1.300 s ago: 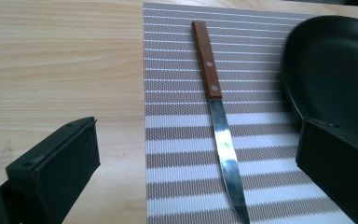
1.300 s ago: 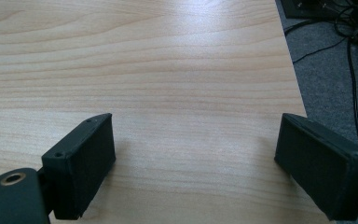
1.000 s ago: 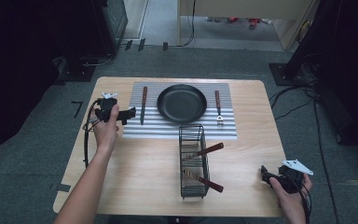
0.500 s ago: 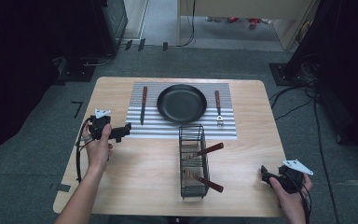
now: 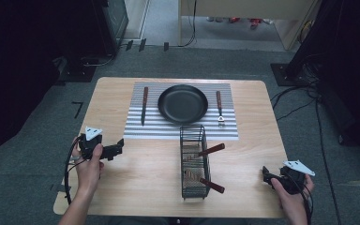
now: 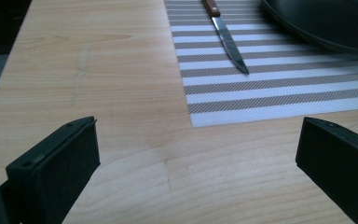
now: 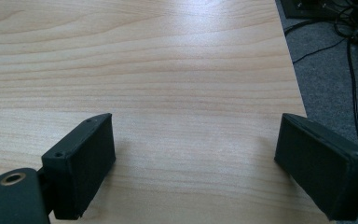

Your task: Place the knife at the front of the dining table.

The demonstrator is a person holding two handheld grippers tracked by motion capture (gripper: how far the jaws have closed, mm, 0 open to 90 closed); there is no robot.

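Left tool (image 5: 118, 146) hovers spread near the desk's (image 5: 136, 187) left edge, empty; the steak knife (image 5: 144, 105) lies on the striped mat's (image 5: 178, 129) left side; right tool (image 5: 265, 174) spread, empty, at the near right corner.

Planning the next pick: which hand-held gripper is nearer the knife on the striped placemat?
Left. The left hand-held gripper sits just below the knife, off the placemat's corner; the right hand-held gripper is at the table's far near-right corner.
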